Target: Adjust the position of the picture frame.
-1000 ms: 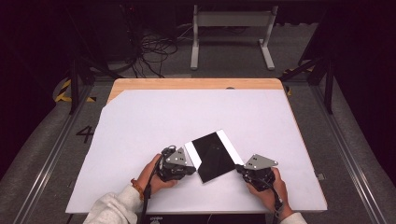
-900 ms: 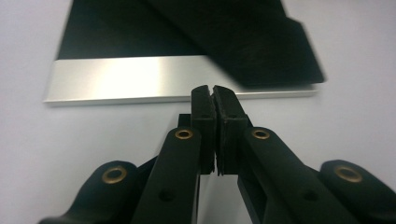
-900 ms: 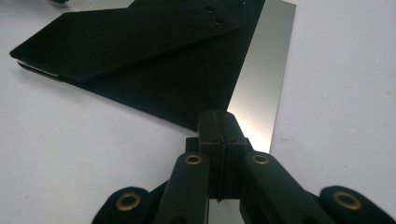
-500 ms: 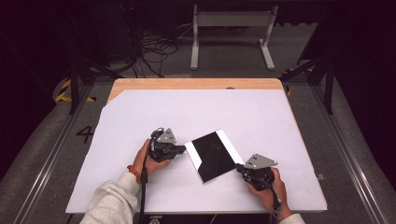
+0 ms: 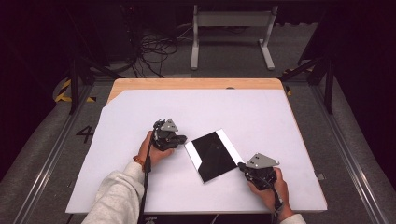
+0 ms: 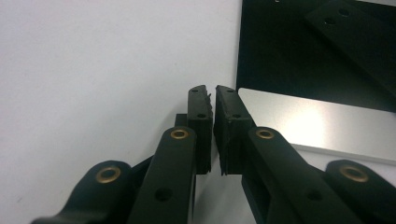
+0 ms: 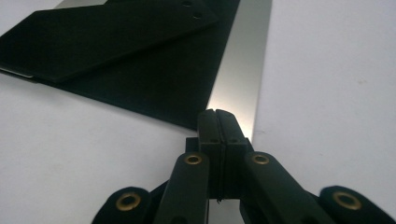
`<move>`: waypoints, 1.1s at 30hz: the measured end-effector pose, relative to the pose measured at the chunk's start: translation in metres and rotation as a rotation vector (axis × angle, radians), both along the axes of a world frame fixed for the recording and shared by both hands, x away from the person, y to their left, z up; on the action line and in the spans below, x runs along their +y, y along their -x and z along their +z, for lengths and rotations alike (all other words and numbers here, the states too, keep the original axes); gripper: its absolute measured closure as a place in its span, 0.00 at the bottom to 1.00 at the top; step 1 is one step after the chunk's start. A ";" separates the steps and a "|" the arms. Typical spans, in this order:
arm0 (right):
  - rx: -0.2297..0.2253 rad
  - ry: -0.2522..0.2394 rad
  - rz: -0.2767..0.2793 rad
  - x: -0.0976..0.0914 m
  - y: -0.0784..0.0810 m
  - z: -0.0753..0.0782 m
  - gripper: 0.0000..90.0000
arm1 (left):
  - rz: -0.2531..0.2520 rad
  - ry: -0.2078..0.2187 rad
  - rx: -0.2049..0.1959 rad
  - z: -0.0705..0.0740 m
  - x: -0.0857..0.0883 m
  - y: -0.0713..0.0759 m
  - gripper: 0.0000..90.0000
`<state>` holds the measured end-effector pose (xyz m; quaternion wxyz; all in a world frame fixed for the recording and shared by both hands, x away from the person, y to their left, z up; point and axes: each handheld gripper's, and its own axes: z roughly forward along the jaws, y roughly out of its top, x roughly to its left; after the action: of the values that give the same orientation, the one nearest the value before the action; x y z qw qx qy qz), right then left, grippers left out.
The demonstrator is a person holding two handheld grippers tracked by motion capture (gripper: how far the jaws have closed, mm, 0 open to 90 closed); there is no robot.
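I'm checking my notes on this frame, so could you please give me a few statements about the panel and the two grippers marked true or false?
1. The black panel lies flat on the white tabletop. True.
2. The panel has pale strips along two opposite edges. True.
3. The left gripper clamps the panel's edge. False: nothing sits between its jaws, which show a thin gap and have just been opening, beside the panel's corner.
4. The right gripper has its jaws wide apart. False: they are shut together, at the panel's near corner.
5. The panel lies between the two grippers. True.
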<state>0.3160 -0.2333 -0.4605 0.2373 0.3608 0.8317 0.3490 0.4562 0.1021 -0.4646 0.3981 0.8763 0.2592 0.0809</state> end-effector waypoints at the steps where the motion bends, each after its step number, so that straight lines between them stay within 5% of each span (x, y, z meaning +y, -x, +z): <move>1: 0.008 -0.018 -0.008 -0.003 -0.001 0.000 1.00 | 0.004 0.002 0.009 0.000 0.000 -0.001 0.94; 9: 0.011 -0.020 -0.022 -0.005 -0.001 0.000 1.00 | -0.037 -0.021 0.008 0.002 -0.006 -0.002 0.98; 23: 0.026 -0.028 -0.008 -0.007 -0.004 0.000 1.00 | -0.044 -0.013 0.070 0.003 -0.003 0.003 1.00; 27: 0.023 -0.019 -0.016 -0.006 -0.008 0.000 1.00 | -0.037 0.011 0.100 0.002 0.001 0.006 1.00; 33: 0.027 -0.031 -0.036 -0.004 -0.022 0.000 1.00 | -0.039 -0.005 0.091 0.003 0.007 0.014 1.00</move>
<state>0.3375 -0.2378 -0.4601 0.2267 0.3842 0.8227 0.3524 0.4424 0.1095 -0.4614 0.3849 0.8850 0.2599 0.0337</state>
